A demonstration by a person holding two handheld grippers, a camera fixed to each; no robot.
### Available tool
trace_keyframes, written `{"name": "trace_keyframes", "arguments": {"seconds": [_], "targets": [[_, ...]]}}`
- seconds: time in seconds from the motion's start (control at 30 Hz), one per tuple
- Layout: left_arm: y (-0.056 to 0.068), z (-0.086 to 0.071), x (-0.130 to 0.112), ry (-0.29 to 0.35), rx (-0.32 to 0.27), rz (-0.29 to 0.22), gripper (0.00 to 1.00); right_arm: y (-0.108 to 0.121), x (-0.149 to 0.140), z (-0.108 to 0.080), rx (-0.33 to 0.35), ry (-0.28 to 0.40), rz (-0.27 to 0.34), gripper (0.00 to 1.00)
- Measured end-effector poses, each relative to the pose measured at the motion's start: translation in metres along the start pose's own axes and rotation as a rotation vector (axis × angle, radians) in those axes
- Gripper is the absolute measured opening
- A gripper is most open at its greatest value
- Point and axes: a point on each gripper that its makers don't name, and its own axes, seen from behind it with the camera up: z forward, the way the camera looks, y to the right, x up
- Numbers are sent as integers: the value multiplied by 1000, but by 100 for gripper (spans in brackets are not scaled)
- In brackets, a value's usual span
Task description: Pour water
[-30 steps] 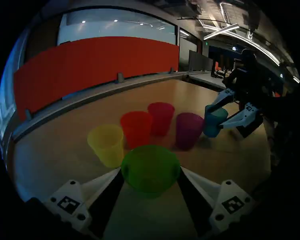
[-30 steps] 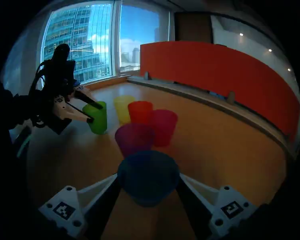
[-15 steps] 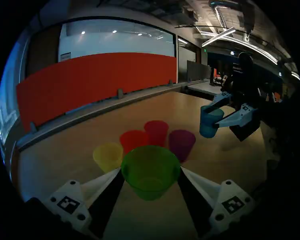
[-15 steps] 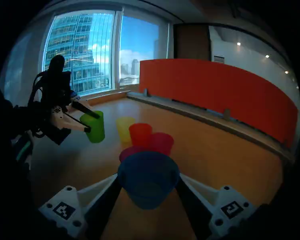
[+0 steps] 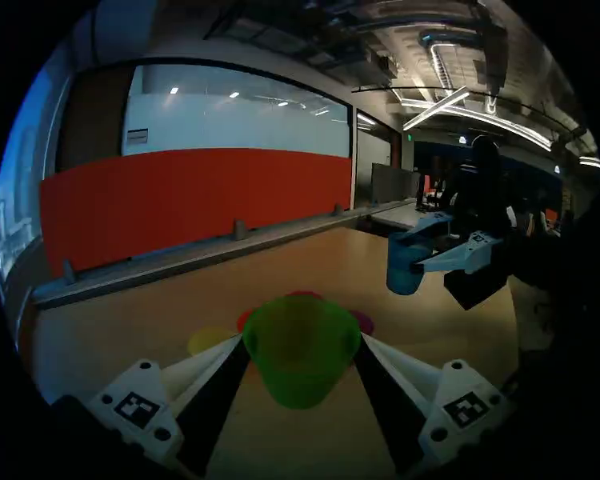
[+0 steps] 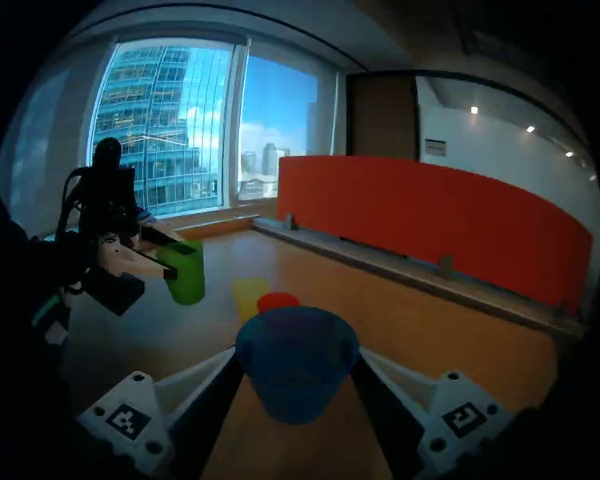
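My left gripper (image 5: 300, 350) is shut on a green cup (image 5: 302, 380), held upright above the wooden table (image 5: 124, 328). My right gripper (image 6: 298, 356) is shut on a blue cup (image 6: 298, 392), also upright and off the table. The left gripper view shows the blue cup (image 5: 402, 264) in the right gripper (image 5: 430, 250) at the right, level with the green cup and apart from it. In the right gripper view the green cup (image 6: 185, 274) hangs at the left in the left gripper (image 6: 152, 258). I cannot tell whether either cup has water in it.
Several more cups stand grouped on the table below the held ones: yellow (image 6: 249, 293), red (image 6: 278, 302), pink (image 5: 304, 295) and purple (image 5: 365, 322). A red partition (image 5: 196, 196) runs along the table's far edge. A person's dark sleeve (image 6: 20, 272) is at the left.
Both grippers have risen with their cups, from table height to well above it. The cups left on the table have dropped low in both views, mostly hidden behind the held cups.
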Motion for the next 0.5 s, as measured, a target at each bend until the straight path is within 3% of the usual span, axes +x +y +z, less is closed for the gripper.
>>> {"name": "trace_keyframes", "arguments": {"seconds": [0.5], "targets": [[16, -12, 42, 133, -32, 0, 88, -6, 53, -1, 10, 100, -20, 90]]}}
